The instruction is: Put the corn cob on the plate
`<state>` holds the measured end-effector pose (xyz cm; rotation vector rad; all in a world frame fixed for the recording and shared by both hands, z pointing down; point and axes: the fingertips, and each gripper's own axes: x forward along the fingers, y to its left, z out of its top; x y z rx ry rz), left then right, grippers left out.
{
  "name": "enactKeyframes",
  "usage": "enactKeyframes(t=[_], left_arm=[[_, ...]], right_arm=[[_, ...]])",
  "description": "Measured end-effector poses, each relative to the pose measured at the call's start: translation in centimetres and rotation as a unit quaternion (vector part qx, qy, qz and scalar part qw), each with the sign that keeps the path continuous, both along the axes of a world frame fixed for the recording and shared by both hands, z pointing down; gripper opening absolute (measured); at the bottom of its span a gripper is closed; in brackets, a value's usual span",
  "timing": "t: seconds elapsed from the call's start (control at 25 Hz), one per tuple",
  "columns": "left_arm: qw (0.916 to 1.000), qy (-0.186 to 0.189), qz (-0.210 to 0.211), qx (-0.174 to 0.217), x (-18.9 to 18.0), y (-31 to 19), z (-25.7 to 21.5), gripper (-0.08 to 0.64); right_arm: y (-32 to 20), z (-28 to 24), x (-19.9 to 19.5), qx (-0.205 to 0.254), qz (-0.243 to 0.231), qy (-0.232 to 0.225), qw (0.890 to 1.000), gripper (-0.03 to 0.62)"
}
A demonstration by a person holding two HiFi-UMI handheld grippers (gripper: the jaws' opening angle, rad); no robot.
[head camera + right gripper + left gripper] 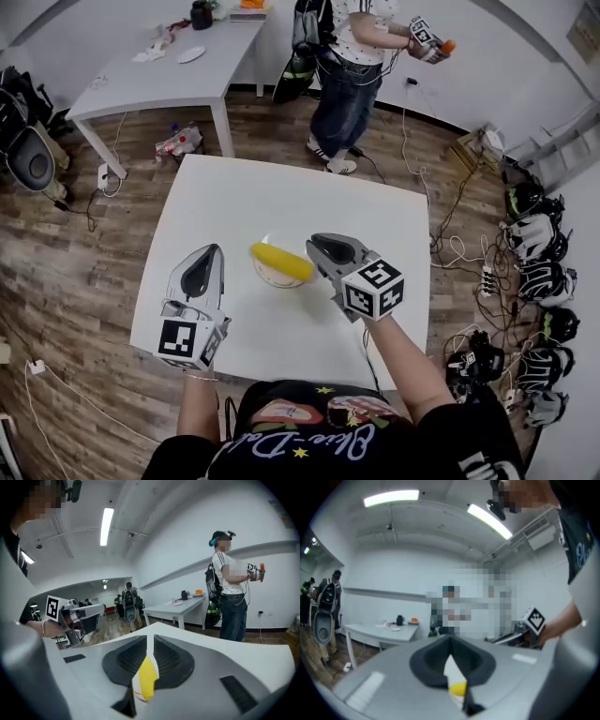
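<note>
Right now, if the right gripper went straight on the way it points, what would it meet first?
Likely the corn cob on the plate, just ahead of the right gripper; height unclear.

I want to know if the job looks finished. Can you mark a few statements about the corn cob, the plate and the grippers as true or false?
1. The corn cob lies on the plate. True.
2. The plate sits on the floor. False: it stands on the white table.
3. The left gripper holds the corn cob. False: it holds nothing and is to the left of the plate.
4. A person stands beyond the table. True.
</note>
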<state>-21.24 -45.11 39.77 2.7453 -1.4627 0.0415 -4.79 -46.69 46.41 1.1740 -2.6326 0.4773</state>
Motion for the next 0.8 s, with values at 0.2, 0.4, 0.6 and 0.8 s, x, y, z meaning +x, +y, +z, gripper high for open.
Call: enactKeyframes(t=[0.2,0.4,0.6,0.8], left_arm=[[0.9981,0.034,0.051,0.007,3.5,0.9,-1.6,-0.014],[0.9976,0.022,0.064,0.012,5.7,1.2,-2.0,-0.014],[0.9974,0.019,0.067,0.015,7.5,1.7,-2.4,-0.014],[0.9970,0.011,0.074,0.019,8.0,1.9,-2.5,-0.014]], right_arm=[[2.1,-2.7,2.2,0.033,0.025,-0.037,0.998,0.020],[3.3,-3.8,3.5,0.042,0.031,-0.048,0.997,0.017],[4.3,-4.3,5.2,0.045,0.035,-0.044,0.997,0.017],[4.4,-4.7,5.5,0.046,0.041,-0.046,0.997,0.017]])
